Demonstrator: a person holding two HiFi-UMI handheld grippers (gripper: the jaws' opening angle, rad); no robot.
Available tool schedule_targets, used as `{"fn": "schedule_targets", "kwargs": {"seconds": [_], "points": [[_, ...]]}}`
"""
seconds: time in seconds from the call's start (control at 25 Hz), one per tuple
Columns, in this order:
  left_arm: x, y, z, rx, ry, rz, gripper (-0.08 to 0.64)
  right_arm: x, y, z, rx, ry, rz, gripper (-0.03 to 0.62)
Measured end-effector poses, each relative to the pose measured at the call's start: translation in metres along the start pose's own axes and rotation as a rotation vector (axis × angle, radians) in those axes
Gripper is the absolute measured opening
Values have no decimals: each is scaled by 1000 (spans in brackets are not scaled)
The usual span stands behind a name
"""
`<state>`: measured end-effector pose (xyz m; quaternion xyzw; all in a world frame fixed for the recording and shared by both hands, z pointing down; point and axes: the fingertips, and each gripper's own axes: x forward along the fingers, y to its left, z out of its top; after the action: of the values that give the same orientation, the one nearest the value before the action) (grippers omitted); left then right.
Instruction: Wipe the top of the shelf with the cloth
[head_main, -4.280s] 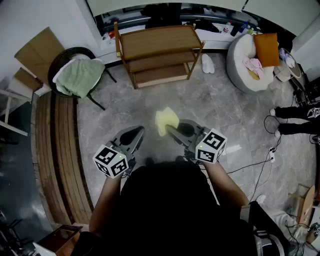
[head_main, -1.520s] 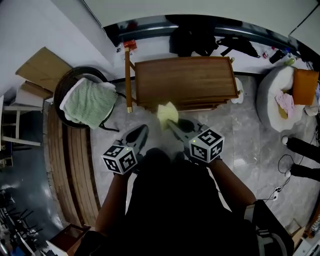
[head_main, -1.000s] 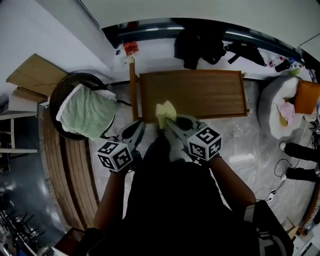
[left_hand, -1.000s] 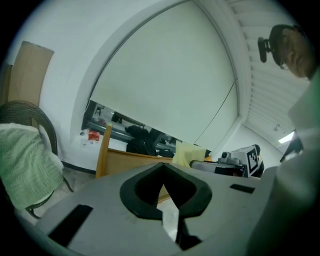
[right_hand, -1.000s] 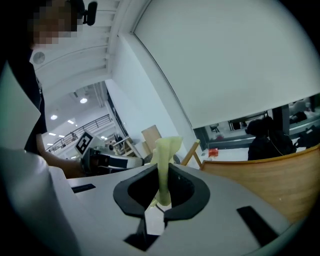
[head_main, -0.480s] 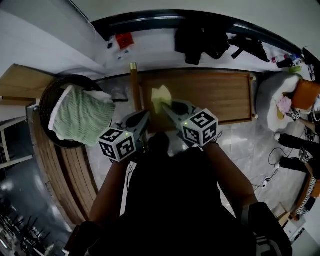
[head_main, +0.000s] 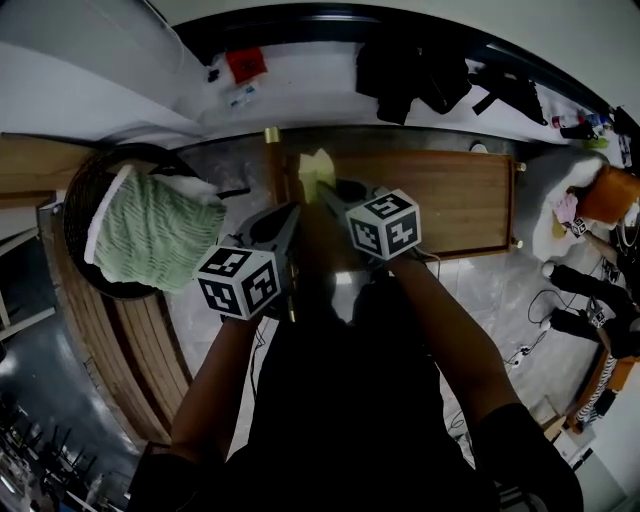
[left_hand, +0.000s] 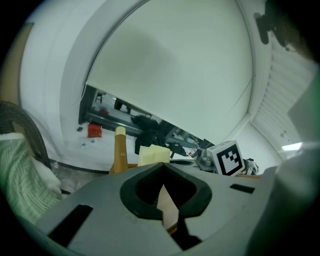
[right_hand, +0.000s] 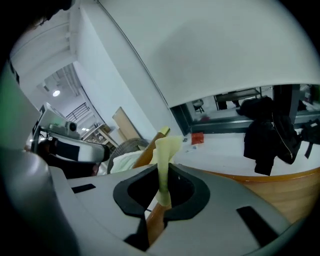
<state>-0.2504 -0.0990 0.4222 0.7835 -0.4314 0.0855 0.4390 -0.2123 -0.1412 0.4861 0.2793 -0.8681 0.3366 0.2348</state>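
Observation:
The wooden shelf (head_main: 455, 200) stands by the wall, and I look down on its top. My right gripper (head_main: 326, 189) is shut on the pale yellow cloth (head_main: 317, 168), which it holds above the top's left end. In the right gripper view the cloth (right_hand: 164, 150) rises pinched between the jaws, the shelf's top (right_hand: 285, 187) lying beyond. My left gripper (head_main: 289, 214) is shut and empty, just left of the right one near the shelf's corner post (head_main: 271, 135). The left gripper view shows that post (left_hand: 119, 150) and the cloth (left_hand: 153, 153).
A round wicker chair with a green blanket (head_main: 150, 232) stands left of the shelf. Wooden planks (head_main: 125, 350) lie along the left. Black clothes (head_main: 415, 75) sit on the sill behind. A white beanbag with an orange cushion (head_main: 600, 195) is right, with cables (head_main: 530, 350) on the floor.
I have come up close to the shelf, so it now lies under both grippers. The right gripper has carried the cloth forward over the top's left end. The left gripper has followed beside it.

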Motion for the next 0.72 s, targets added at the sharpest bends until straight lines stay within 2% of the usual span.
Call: {"fn": "schedule_targets", "kwargs": {"seconds": [0.08,0.28,0.4,0.6,0.72], "points": [[4,7,4,-27,-9,14,11,17,-8,-3,9,22,3,41],[15,16,3,1,-16,72,11,55,-22,-29,68,100,12,40],[20,17,-1,-24,-29,101,11,71,-29,-51,101,156,7,40],[26,12,-14,-56,-19,110,11,86,-42,-65,147,160,-8,41],[28,9,-11,-77,-46,108,11,93,-48,-66,127,166,-25,40]]}}
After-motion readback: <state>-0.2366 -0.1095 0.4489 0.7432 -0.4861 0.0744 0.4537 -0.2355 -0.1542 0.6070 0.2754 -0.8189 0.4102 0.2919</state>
